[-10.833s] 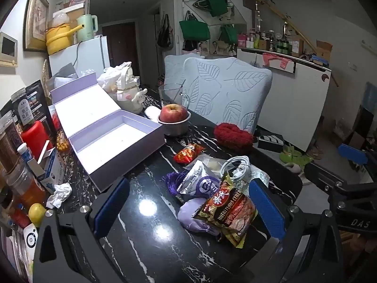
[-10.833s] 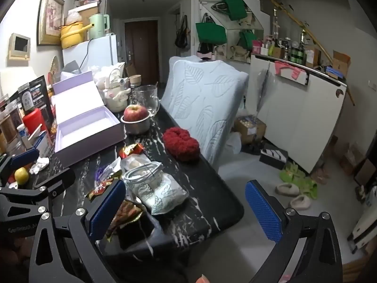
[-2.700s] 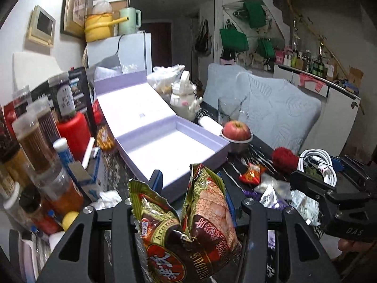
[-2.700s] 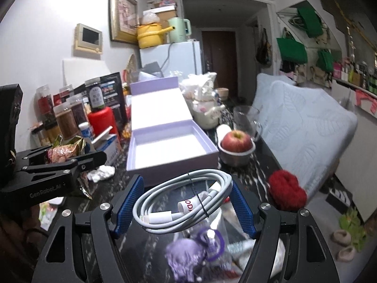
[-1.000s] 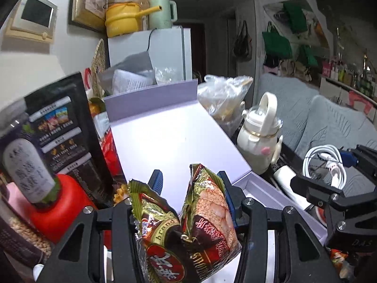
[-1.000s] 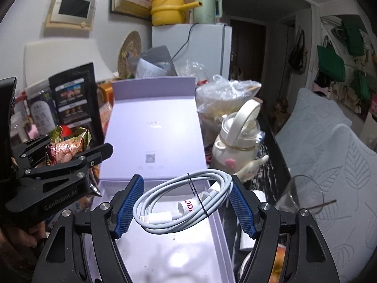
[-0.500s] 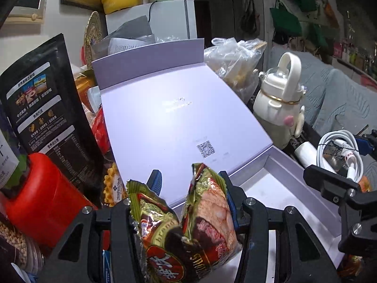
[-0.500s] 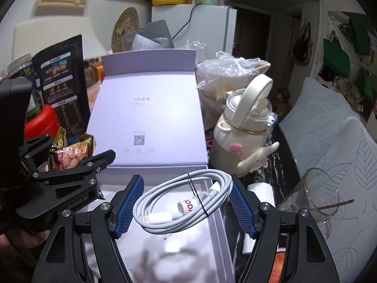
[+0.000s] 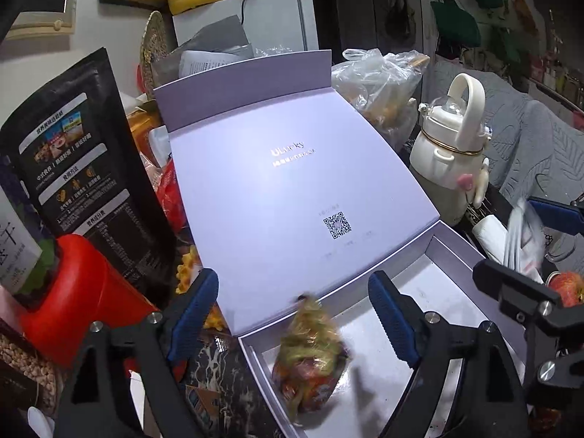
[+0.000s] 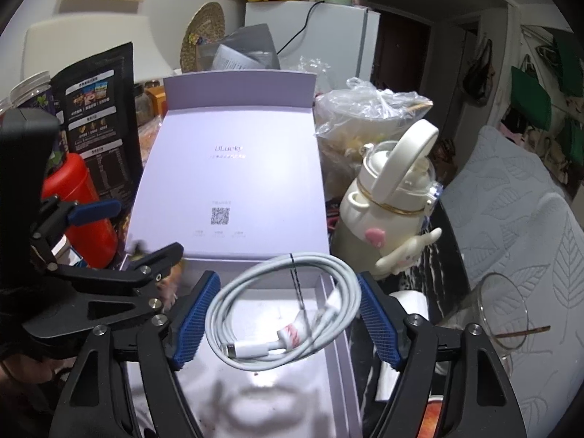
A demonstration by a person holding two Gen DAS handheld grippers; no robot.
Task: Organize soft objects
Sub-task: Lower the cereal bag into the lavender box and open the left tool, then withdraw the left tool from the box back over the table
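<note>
Left gripper (image 9: 294, 315) jaws just opened, wide apart; snack bag (image 9: 310, 354) blurred, loose between and below pads, inside lavender box (image 9: 460, 252). Right gripper (image 10: 286, 319) jaws just widened; coiled white cable (image 10: 284, 310) between pads, over box, contact unclear.

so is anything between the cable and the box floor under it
Nothing visible. The cable hangs between the pads of the open right claw, whose jaws have just been opening, with bare floor of the box below. The snack bag sits off toward the left claw.
</note>
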